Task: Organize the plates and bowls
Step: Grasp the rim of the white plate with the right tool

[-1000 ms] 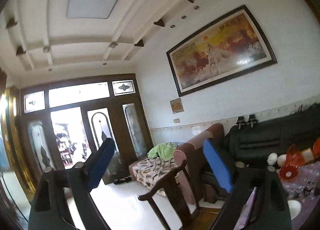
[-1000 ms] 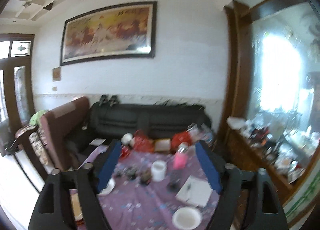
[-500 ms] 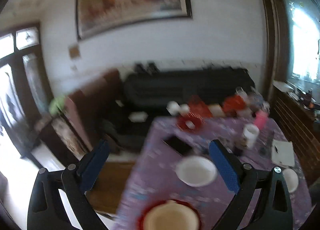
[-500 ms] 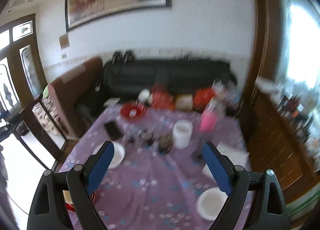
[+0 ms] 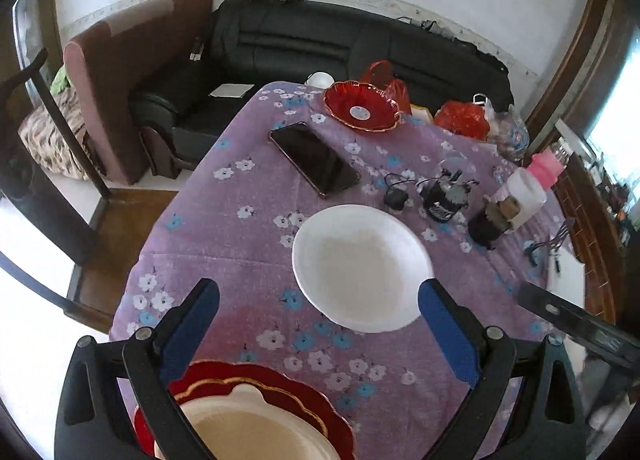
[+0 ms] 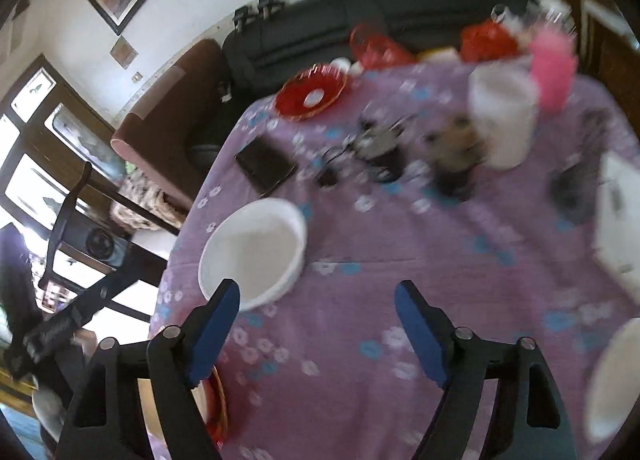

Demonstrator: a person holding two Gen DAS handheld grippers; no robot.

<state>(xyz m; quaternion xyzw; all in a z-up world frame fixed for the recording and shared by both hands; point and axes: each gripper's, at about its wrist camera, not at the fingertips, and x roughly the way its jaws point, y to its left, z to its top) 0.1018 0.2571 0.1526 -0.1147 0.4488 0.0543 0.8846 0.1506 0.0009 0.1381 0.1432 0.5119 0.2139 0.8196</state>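
On the purple flowered tablecloth a white bowl [image 5: 362,266] [image 6: 252,252] sits near the left edge. My left gripper [image 5: 318,294] hovers over its near rim, open wide and holding nothing. Under that gripper a cream bowl [image 5: 248,424] rests on a red gold-rimmed plate [image 5: 280,384] [image 6: 218,400]. My right gripper [image 6: 316,294] hangs over bare cloth just right of the white bowl, its jaws closing with nothing between them. A red glass dish [image 5: 362,108] [image 6: 312,96] stands at the far end. A white plate [image 6: 616,380] shows at the right edge.
A black phone [image 5: 314,158] lies between the bowl and the red dish. Small dark gadgets [image 5: 444,196], a white cup [image 6: 504,116] and a pink bottle [image 6: 554,68] crowd the far right. A black sofa [image 5: 320,40] and a wooden chair [image 5: 60,140] border the table.
Both views have swung down from the ceiling and wall onto the table. Both grippers have dropped close to the cloth and the white bowl. The right jaws have narrowed a little.
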